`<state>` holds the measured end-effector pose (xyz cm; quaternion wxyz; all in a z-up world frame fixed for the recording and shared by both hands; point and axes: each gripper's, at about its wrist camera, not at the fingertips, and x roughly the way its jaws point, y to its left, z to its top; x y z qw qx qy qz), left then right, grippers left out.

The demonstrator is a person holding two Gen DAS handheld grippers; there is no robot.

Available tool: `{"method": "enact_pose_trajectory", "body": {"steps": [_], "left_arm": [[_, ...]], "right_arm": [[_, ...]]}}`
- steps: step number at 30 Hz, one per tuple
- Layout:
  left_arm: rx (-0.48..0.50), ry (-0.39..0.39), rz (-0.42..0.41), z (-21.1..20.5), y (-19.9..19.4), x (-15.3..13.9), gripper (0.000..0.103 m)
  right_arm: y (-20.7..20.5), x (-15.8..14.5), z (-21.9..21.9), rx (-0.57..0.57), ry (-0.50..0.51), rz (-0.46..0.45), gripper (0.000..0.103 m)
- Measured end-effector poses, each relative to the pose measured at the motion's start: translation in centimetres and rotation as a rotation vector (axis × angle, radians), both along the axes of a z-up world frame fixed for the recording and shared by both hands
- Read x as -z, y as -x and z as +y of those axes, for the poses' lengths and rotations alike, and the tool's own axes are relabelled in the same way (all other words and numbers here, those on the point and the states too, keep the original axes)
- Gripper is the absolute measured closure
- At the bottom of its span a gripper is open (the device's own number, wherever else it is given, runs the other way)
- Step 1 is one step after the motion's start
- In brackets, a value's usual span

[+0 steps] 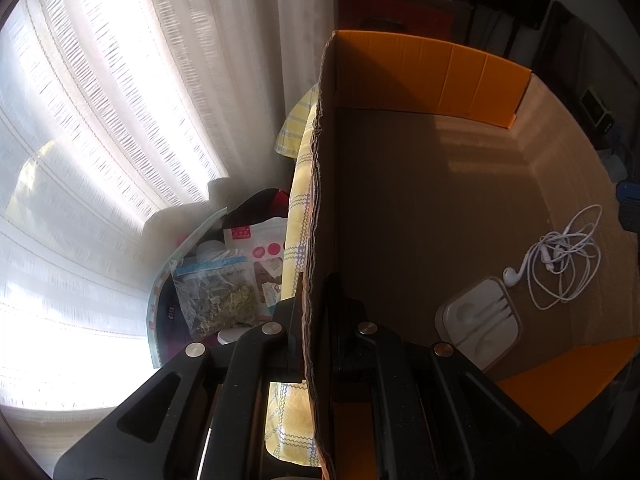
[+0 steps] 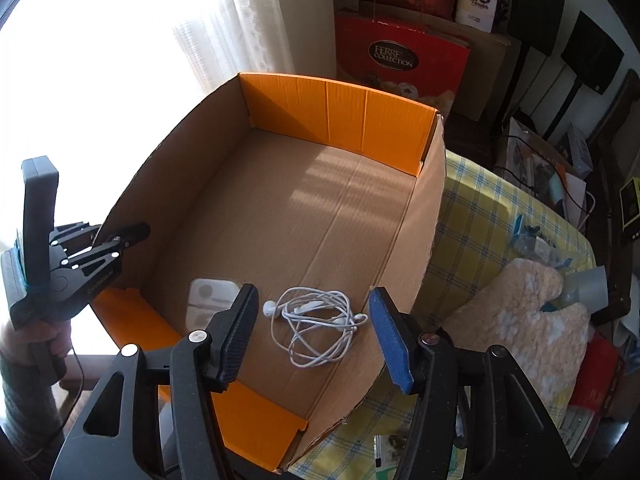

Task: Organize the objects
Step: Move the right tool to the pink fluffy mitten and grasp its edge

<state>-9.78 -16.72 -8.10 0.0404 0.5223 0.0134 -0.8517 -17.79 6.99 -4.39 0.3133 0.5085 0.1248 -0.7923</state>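
Brown corrugated cardboard box (image 2: 320,208) with orange end flaps sits on a yellow checked cloth (image 2: 488,216). Left gripper (image 1: 310,320) is clamped tight on the box's side wall. Right gripper (image 2: 314,332) stands half open, holding nothing, above tangled white wired earphones (image 2: 316,322) lying on the box floor beside their white plastic case (image 2: 210,294).

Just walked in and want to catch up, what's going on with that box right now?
A person with a gripper in each hand is sorting things into an open brown cardboard box with orange inner flaps on a yellow checked cloth. The left gripper is clamped shut on the box's side wall, steadying it. The right gripper hovers open above a tangled white wired earphone set lying on the box floor, beside a white plastic earphone case.
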Motion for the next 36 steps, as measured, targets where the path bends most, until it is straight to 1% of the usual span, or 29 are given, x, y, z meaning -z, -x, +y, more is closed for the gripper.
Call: {"method": "enact_pose_trajectory", "body": {"steps": [1,3,5,8,12,17,21,25,30,36], "left_arm": [[0.001,0.001,-0.001,-0.1,0.0,0.0,0.096],[0.001,0.003,-0.001,-0.2,-0.1,0.0,0.096],[0.001,0.005,-0.001,-0.1,-0.1,0.0,0.096],[0.000,0.003,-0.002,-0.1,-0.1,-0.1,0.096],[0.000,0.008,0.005,-0.2,-0.2,-0.2,0.096],[0.000,0.008,0.009,-0.3,-0.1,-0.2,0.096],[0.005,0.010,0.010,0.2,0.2,0.2,0.096],[0.003,0.006,0.011,0.2,0.2,0.1,0.097],[0.002,0.006,0.009,0.2,0.3,0.1,0.097],[0.000,0.011,0.008,0.2,0.2,0.0,0.096]], "right_arm": [[0.3,0.0,0.4,0.006,0.035,-0.023,0.042],[0.6,-0.1,0.8,0.035,0.047,-0.031,0.042],[0.6,-0.3,1.3,0.054,0.041,-0.006,0.042],[0.5,-1.1,2.6,0.067,0.066,0.016,0.042],[0.0,-2.7,4.7,0.089,0.065,0.087,0.042],[0.3,-3.6,8.3,0.155,0.057,0.133,0.042],[0.7,-3.9,11.6,0.218,0.057,0.152,0.042],[1.2,-3.7,15.3,0.289,0.047,0.160,0.042],[2.0,-2.6,20.3,0.400,0.026,0.157,0.042],[3.0,-0.8,25.5,0.531,0.020,0.126,0.042]]}}
